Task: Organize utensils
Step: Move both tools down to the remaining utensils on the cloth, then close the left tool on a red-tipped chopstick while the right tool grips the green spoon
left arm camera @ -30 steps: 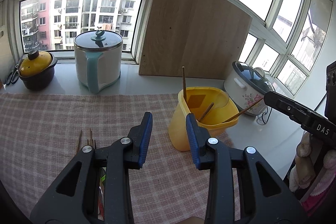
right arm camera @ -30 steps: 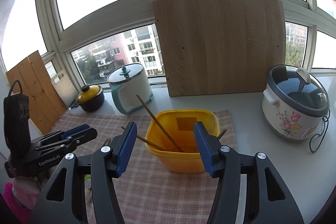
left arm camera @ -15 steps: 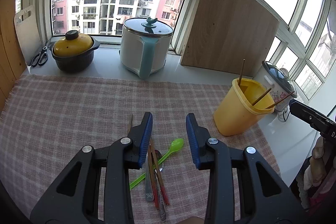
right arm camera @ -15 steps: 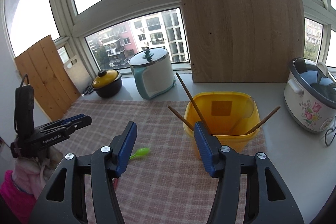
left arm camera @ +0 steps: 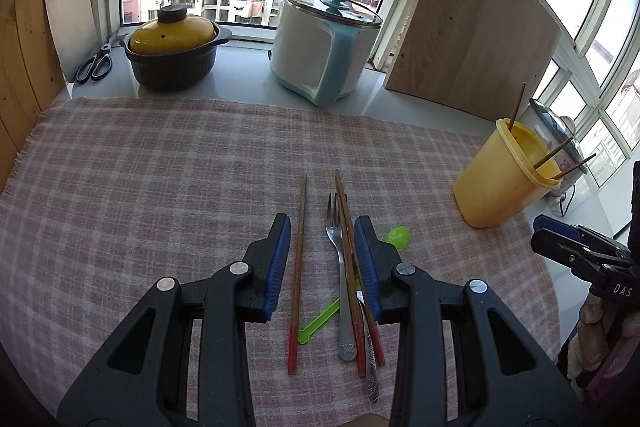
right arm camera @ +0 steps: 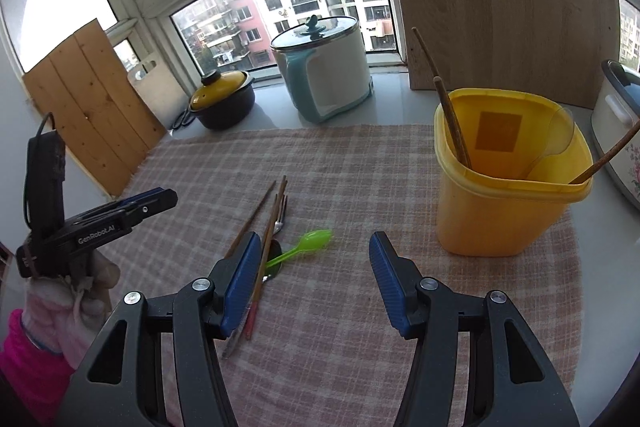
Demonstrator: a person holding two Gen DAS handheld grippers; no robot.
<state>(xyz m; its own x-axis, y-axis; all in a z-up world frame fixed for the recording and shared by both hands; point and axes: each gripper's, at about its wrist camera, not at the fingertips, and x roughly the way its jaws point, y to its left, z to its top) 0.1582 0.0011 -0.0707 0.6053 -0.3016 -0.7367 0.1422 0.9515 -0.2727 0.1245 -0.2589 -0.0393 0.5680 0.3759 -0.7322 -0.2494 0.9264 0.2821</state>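
Loose utensils lie on the checked cloth (left arm camera: 160, 187): a single red-tipped chopstick (left arm camera: 298, 255), a metal fork (left arm camera: 340, 275), a pair of chopsticks (left arm camera: 352, 259) and a green plastic spoon (left arm camera: 396, 239). They also show in the right wrist view, with the green spoon (right arm camera: 308, 243) nearest. My left gripper (left arm camera: 322, 227) is open and empty, hovering just above the utensils, its jaws either side of them. My right gripper (right arm camera: 312, 251) is open and empty, above the cloth right of the pile. A yellow container (right arm camera: 508, 187) holds several chopsticks; it also shows in the left wrist view (left arm camera: 500, 183).
On the sill behind stand a yellow-lidded dark pot (left arm camera: 172, 51), a white and teal cooker (left arm camera: 324, 47), scissors (left arm camera: 94, 65) and a leaning wooden board (left arm camera: 472, 39). A flowered rice cooker (right arm camera: 616, 131) sits right of the yellow container. Wooden boards (right arm camera: 92, 107) lean at the left.
My left gripper has swung left and down from facing the yellow container to hover over the loose utensils. My right gripper has moved left and lower, away from the container.
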